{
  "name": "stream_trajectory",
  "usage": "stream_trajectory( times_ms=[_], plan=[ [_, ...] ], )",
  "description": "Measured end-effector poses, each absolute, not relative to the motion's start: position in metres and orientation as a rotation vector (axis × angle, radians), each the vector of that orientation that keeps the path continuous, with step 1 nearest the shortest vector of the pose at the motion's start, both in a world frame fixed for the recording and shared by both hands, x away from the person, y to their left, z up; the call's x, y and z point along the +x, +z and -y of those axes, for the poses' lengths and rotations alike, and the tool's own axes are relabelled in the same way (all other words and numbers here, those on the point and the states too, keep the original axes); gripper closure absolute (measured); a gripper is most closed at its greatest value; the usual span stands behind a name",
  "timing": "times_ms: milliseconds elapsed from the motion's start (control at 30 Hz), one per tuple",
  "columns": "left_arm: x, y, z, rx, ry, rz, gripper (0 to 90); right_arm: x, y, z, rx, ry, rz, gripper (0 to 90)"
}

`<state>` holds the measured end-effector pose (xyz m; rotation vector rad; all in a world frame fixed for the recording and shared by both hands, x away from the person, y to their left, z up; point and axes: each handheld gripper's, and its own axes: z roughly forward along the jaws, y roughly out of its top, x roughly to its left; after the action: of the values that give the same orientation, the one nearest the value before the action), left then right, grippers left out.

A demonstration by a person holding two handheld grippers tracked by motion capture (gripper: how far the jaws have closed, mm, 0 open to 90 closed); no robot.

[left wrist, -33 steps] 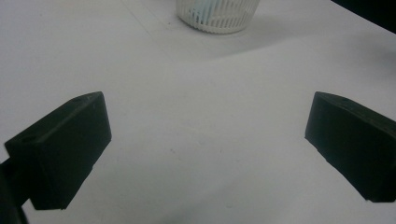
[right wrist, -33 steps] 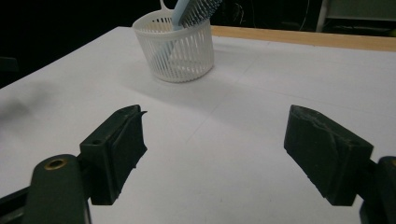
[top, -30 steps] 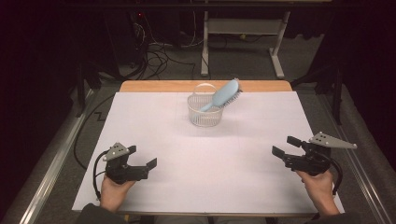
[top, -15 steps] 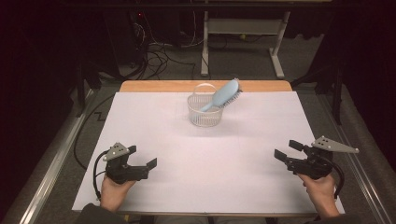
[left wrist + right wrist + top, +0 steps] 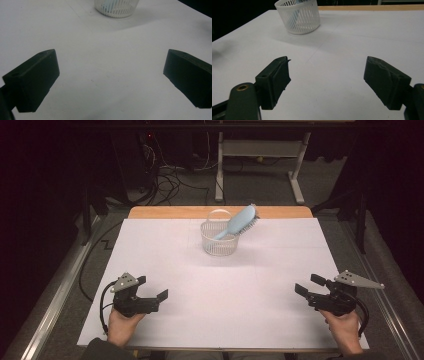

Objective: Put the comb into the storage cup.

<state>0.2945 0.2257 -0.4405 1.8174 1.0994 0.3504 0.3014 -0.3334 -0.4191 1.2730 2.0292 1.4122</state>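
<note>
We see the white basket (image 5: 219,240) standing upright on the bench (image 5: 220,315), with the blue brush (image 5: 239,222) leaning in it, head up over the rim. Well short of the basket, our left hand-held gripper (image 5: 152,288) rests with jaws spread wide, empty. Our right hand-held gripper (image 5: 309,285) sits likewise wide and empty.
</note>
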Motion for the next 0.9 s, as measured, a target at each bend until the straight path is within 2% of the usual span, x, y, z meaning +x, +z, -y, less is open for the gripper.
stream_trajectory(
  times_ms=[900],
  plan=[
    [0.294,-0.44,-0.226,1.815,0.352,-1.096,0.0,0.294,-0.444,0.335,1.295,1.378,-2.038,21.0]
  ],
)
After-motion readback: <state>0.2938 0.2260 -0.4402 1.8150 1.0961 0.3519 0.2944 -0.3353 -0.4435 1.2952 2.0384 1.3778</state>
